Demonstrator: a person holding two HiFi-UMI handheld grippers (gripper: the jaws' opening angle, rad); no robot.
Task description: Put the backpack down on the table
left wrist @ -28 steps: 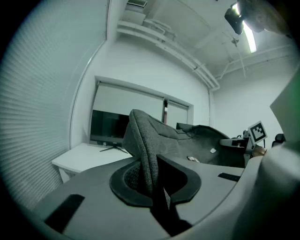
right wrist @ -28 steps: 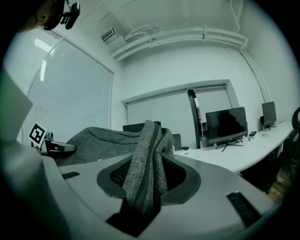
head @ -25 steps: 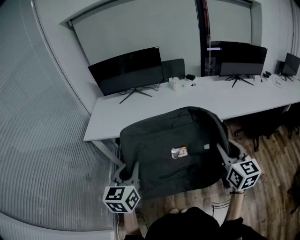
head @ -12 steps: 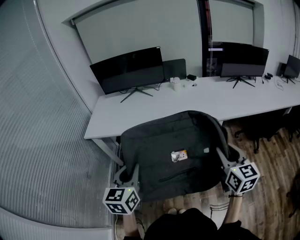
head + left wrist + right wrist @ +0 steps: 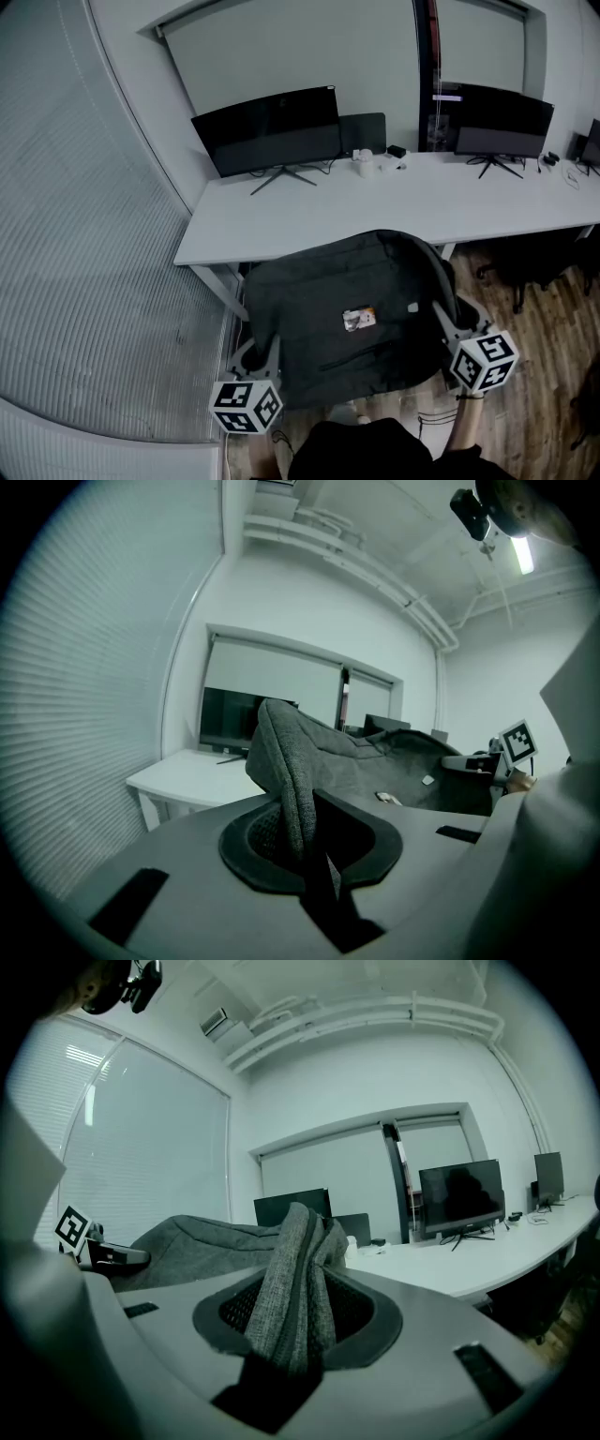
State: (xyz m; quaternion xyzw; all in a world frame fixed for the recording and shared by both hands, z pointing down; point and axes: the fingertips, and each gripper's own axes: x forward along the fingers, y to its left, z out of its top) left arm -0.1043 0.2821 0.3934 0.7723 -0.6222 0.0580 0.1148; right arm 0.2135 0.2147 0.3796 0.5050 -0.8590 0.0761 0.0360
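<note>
the backpack (image 5: 352, 319) hangs slung flat between the two grippers, clear of the table (image 5: 309, 220), whose near edge lies at the bag's 12 o'clock. the left gripper (image 5: 257, 354), at the bag's 8 o'clock, is pinched nearly together on a thin fold of its fabric. the right gripper (image 5: 450, 326), at 3 o'clock, is clamped wider on a thick bunch.

the likely trouble, as i judge it, is that the thin left pinch slips under the bag's sag and drops that corner to the wooden floor (image 5: 553, 375). the far end could also snag the table edge if carried forward too low.

the bag is soft, dark grey woven cloth, rounded at its far end, with a small pale tag on its face. the table is smooth, white and hard. a curved monitor (image 5: 272, 131) stands at the bag's 11 o'clock, a second monitor (image 5: 502, 117) at 1 o'clock.
</note>
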